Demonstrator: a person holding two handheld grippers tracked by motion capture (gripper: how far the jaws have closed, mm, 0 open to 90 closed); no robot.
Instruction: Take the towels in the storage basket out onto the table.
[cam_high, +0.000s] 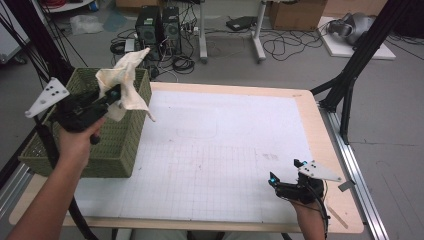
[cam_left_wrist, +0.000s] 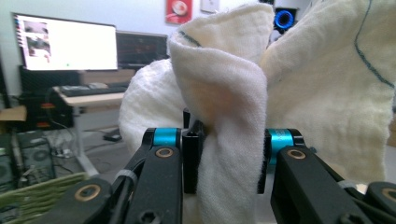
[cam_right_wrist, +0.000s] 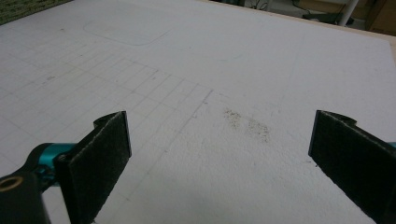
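A cream cloth (cam_high: 125, 80) hangs bunched in my left gripper (cam_high: 114, 95), which is shut on it above the green woven basket (cam_high: 112, 145) at the table's left edge. In the left gripper view the cloth (cam_left_wrist: 224, 93) is pinched between the two black jaws of the left gripper (cam_left_wrist: 229, 158) and spreads out beyond them. My right gripper (cam_high: 285, 175) rests low near the table's front right corner. In the right gripper view my right gripper (cam_right_wrist: 219, 149) stands open, its wide-apart pads (cam_right_wrist: 102, 154) holding nothing over the white gridded mat (cam_right_wrist: 196, 70).
The white gridded mat (cam_high: 220, 150) covers most of the wooden table (cam_high: 320, 125). Beyond the table lie floor cables, computer towers (cam_high: 157, 27) and desk legs. A black tripod leg (cam_high: 350, 75) stands at the right side.
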